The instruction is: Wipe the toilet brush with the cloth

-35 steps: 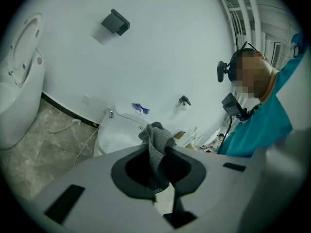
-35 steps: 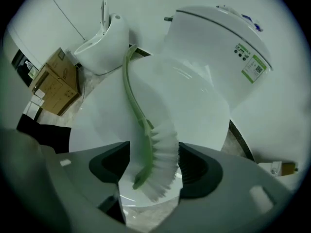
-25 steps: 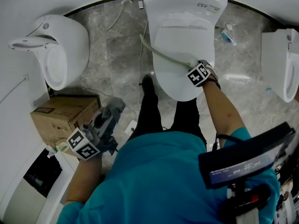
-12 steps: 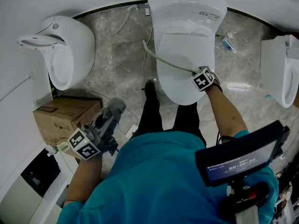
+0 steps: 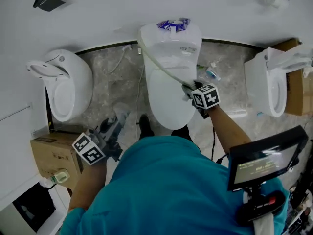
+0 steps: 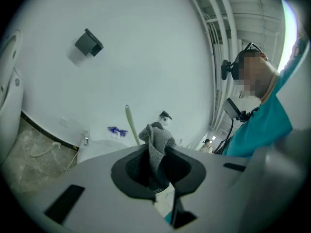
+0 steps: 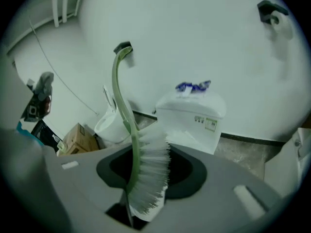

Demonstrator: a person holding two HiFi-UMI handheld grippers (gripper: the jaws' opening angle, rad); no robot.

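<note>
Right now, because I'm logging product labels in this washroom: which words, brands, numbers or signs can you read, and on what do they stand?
No text here can be read.
White ceramic toilet tank: two small stickers on its front, print too small.
Dark flat screen at the person's right: pale character lines, blurred.
Brown cardboard box: no legible print.
Black-and-white marker cubes: square patterns only, no letters.

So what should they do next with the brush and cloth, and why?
Probably bring the left gripper across so its cloth meets the brush. The right gripper has just closed on the brush at the bristle end, the handle sticks out free, and the head view shows the two grippers apart, so no wiping has begun.
</note>
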